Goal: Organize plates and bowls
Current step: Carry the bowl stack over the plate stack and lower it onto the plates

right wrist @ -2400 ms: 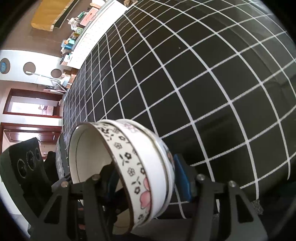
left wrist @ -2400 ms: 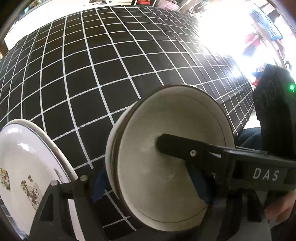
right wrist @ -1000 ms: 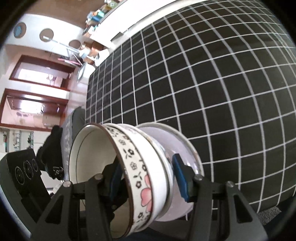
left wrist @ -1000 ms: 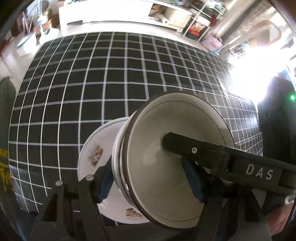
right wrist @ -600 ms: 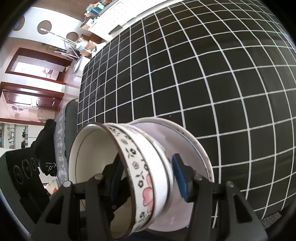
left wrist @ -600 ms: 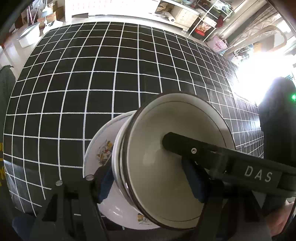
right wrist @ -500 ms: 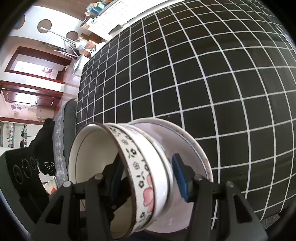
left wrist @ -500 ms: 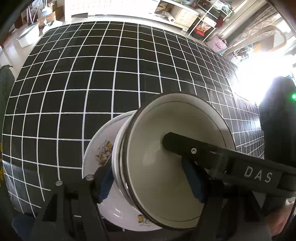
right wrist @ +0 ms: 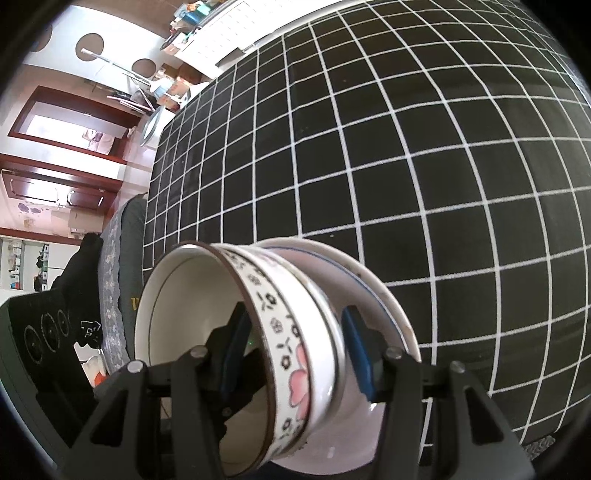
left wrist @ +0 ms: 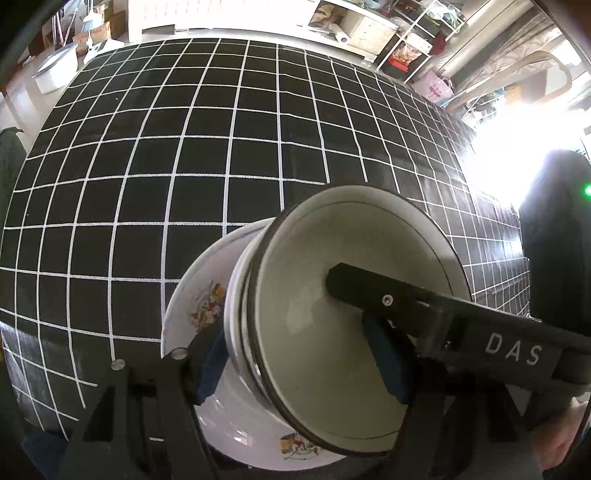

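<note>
Both grippers clamping one floral bowl (right wrist: 288,354) over a picture plate (left wrist: 199,306).
Left gripper (left wrist: 295,354) and right gripper (right wrist: 295,354) pinching opposite rim walls, bowl tipped sideways.

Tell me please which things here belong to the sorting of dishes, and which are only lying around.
Belong to the job:
- bowl, clamped at its rim by the left gripper
- flowered bowl, clamped by the right gripper
- picture plate below the left bowl
- blue-rimmed plate below the flowered bowl

Only lying about:
- checked tablecloth
- white basin beyond the table
- shelves at the back
</note>
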`<state>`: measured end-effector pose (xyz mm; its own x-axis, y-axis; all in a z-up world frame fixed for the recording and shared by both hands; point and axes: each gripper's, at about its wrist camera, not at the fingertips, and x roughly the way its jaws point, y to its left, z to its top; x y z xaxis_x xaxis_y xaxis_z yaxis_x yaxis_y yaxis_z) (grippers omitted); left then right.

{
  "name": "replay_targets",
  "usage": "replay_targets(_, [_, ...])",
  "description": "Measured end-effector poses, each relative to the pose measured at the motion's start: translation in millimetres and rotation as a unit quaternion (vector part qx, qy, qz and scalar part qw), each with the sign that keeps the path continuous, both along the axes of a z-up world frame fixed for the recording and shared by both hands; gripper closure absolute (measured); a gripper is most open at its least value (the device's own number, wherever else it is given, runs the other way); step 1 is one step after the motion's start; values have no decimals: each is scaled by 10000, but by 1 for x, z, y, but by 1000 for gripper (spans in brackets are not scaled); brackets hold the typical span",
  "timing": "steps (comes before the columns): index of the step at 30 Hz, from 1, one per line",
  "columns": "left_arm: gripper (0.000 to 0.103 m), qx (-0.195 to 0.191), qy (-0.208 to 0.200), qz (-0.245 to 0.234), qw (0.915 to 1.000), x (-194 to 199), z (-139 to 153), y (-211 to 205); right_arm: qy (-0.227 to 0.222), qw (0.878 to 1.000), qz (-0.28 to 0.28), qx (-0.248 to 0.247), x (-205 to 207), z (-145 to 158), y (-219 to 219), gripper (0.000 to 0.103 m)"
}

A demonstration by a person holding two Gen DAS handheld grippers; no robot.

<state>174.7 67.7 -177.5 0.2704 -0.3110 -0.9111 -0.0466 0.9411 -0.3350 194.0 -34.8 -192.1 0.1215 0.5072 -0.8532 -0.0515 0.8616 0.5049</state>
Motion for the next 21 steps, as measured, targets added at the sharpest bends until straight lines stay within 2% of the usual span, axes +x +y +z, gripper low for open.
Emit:
replay_targets(4, [35,-235,35,93,9997,-5,-6,10,-165,9997,146,-101,-3,5,2,49])
replay_targets(5, [36,-217,5,89,9997,-7,-6,12,-166,9997,153,-104,-2,4,2,49])
replay_targets(7, [36,143,-186,17,9997,-11,0,10,-225,9996,138,-133,-2,5,1,50])
replay_targets(9, [36,313,-299,-75,9990,-14,5,8,-369,9990,136,-219,-1,9,0,50])
replay_targets(21, [36,370,-458,161,9981,-28,27,27,-748,9970,2,-177,-10,31,-17,50])
